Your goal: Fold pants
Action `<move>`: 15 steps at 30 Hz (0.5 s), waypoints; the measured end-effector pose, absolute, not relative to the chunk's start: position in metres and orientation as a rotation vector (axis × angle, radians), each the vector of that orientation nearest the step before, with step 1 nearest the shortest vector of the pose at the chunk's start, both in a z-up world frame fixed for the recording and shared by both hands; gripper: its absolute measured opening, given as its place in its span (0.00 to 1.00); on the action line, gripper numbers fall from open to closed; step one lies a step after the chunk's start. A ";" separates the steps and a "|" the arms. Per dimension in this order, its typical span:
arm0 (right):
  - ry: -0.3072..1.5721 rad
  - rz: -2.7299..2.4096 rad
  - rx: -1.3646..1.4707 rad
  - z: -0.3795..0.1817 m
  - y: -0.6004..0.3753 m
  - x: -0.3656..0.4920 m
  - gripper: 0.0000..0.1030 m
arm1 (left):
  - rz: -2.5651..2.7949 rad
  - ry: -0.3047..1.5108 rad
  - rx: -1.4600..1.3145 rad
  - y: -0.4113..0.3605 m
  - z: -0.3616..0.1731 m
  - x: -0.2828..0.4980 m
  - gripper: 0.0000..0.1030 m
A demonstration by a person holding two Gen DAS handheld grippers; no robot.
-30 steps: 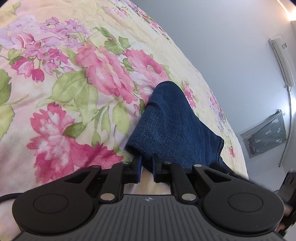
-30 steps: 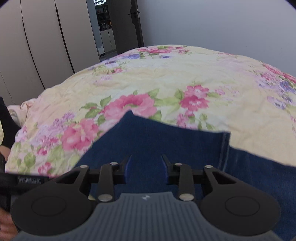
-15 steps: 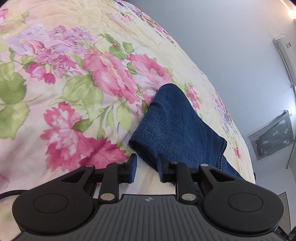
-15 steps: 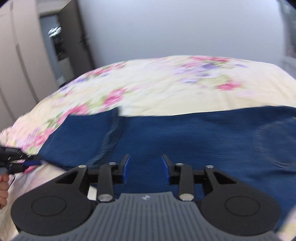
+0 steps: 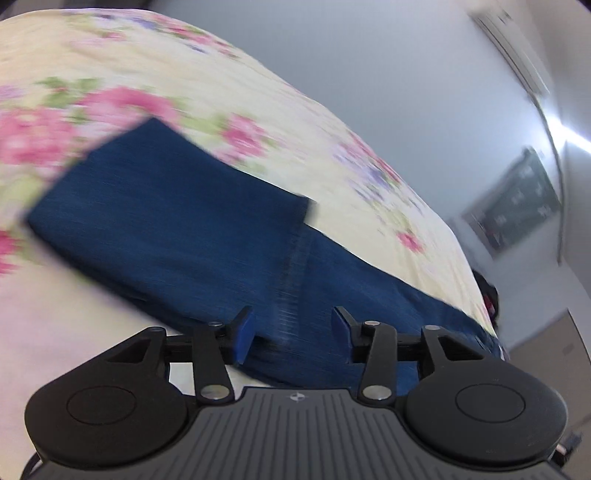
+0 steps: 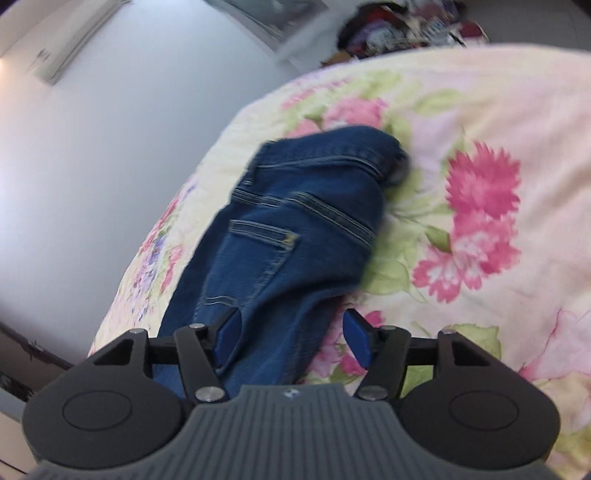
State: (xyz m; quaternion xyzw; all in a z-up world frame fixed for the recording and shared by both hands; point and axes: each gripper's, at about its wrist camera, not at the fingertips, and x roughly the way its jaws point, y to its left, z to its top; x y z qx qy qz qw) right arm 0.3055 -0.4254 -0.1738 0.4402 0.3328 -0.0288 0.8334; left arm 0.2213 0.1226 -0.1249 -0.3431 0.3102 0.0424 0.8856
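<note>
Dark blue jeans (image 5: 192, 236) lie on a floral bedspread (image 5: 229, 110). In the left wrist view the leg end is folded back over the rest, its hem edge running down toward my left gripper (image 5: 291, 332), which is open and empty just above the denim. In the right wrist view the jeans (image 6: 295, 229) show the waistband and a back pocket at the far end. My right gripper (image 6: 290, 336) is open and empty over the near part of the jeans, its right finger above the bedspread (image 6: 480, 221).
A grey wall (image 5: 388, 74) rises behind the bed, with an air conditioner (image 6: 62, 40) high up. A pile of clothes or clutter (image 6: 406, 29) lies beyond the bed's far edge. The views are motion-blurred.
My left gripper let go of the folded leg end, opened wide and swung along the jeans. My right gripper swung from the leg end to the waistband end, still open.
</note>
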 end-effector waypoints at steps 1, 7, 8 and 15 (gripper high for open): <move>0.687 -0.068 0.969 -0.177 -0.431 0.307 0.57 | 0.056 0.658 -0.692 0.105 -0.123 0.234 0.52; 0.600 -0.117 1.192 -0.203 -0.468 0.313 0.58 | -0.101 0.747 -0.535 0.001 -0.121 0.291 0.61; 0.589 -0.117 1.244 -0.209 -0.472 0.313 0.58 | -0.116 0.759 -0.510 -0.012 -0.122 0.296 0.62; 0.543 -0.094 1.326 -0.228 -0.484 0.339 0.63 | -0.166 0.837 -0.455 -0.072 -0.132 0.330 0.69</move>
